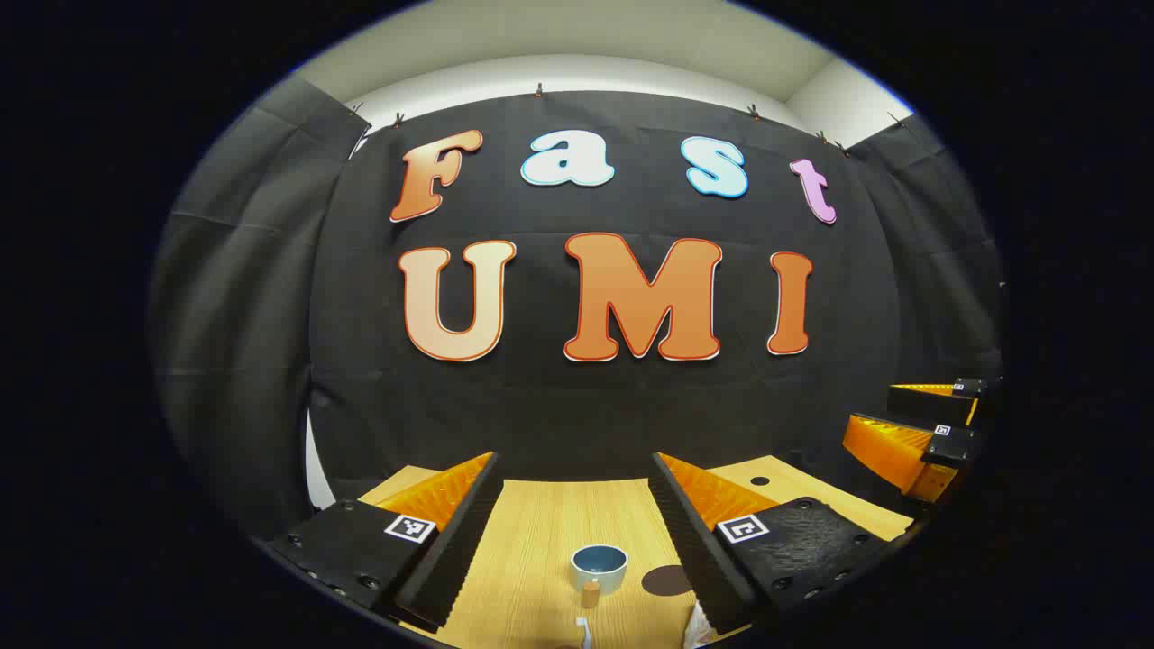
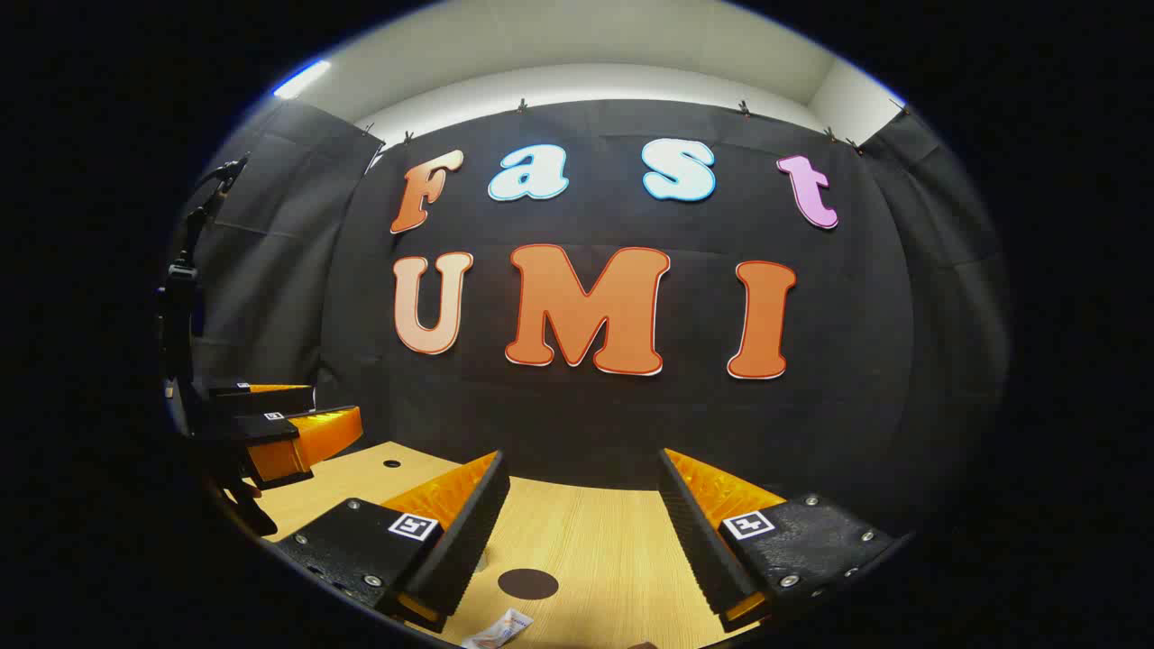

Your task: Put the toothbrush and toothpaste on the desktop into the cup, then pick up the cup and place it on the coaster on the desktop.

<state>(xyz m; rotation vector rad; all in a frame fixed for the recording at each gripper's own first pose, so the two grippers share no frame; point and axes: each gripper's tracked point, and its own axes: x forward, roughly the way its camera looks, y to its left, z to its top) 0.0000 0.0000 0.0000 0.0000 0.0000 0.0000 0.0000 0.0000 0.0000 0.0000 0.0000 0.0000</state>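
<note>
1. Your left tongs [image 1: 572, 532] stand wide, nothing between the fingers, held above the counter [image 1: 541, 541] and facing the booth wall.
2. Cup [image 1: 599, 568]: in the left gripper view it sits on the counter in the gap ahead of your left tongs, nearer the right finger, upright, mouth open to you.
3. A small tan piece [image 1: 590, 593] stands just on the near side of the cup; you cannot tell what it is.
4. Toothbrush [image 1: 583, 629]: a white end shows at the bottom edge of the left gripper view, nearer to you than the cup. The rest is cut off.
5. Coaster [image 1: 665, 580]: dark round disc on the counter just right of the cup, partly behind your left tongs' right finger.
6. Your right tongs [image 2: 581, 532] are also wide and hold nothing, above the counter.
7. In the right gripper view the coaster [image 2: 528, 583] lies between the fingers, closer to the left one.
8. Toothpaste [image 2: 498, 629]: a white tube end lies flat just nearer than the coaster, by the left finger's tip, at the bottom edge.
9. Each pair of tongs shows off to the side in the other's view: the right at far right [image 1: 911, 433], the left at far left [image 2: 279, 424]. Both appear parted.
10. A small dark hole [image 2: 391, 463] marks the counter ahead of your right tongs, to the left.
</note>
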